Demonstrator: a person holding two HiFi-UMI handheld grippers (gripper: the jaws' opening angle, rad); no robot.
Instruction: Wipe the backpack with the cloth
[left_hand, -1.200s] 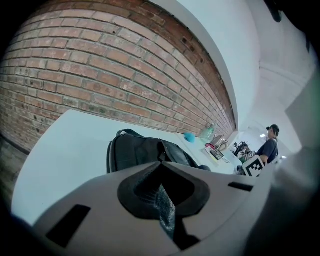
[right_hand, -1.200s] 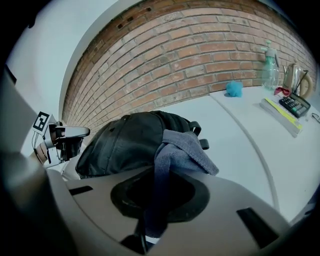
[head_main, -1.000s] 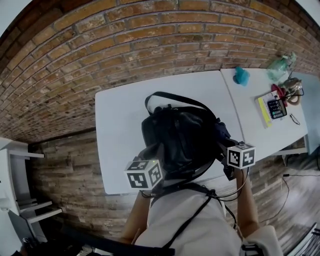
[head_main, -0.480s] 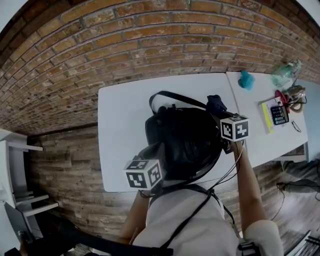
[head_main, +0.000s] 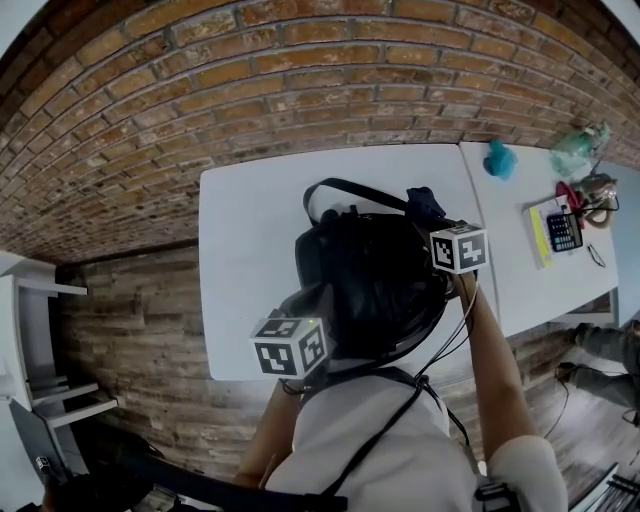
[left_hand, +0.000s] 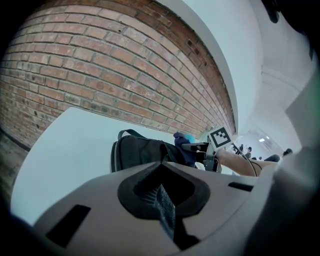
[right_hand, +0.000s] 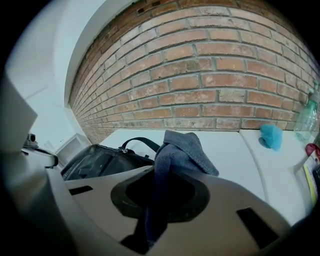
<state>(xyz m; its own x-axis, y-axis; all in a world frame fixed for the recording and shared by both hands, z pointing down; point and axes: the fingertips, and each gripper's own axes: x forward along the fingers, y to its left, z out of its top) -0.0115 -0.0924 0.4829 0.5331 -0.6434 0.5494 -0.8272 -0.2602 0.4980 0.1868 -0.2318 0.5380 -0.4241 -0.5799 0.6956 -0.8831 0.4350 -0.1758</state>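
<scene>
A black backpack (head_main: 365, 280) lies on a white table (head_main: 245, 230) in front of a brick wall (head_main: 300, 80). Its carry handle (head_main: 345, 190) points to the wall. The person stands at the near side of the table with a gripper in each hand. The left gripper (left_hand: 164, 202) is at the near left edge of the backpack, and its jaws are pinched tight on a bit of the bag's dark mesh. The right gripper (right_hand: 151, 220) is squeezed tight on a blue-grey cloth (right_hand: 182, 152). The cloth sticks up out of the jaws in a bunch. It is at the far right corner of the backpack, close to the handle. I cannot tell if it presses on the bag. A second white table (head_main: 510, 260) on the right has a small teal thing (head_main: 498, 160), a clear bottle (head_main: 578, 148) and a calculator (head_main: 562, 230) on it.
</scene>
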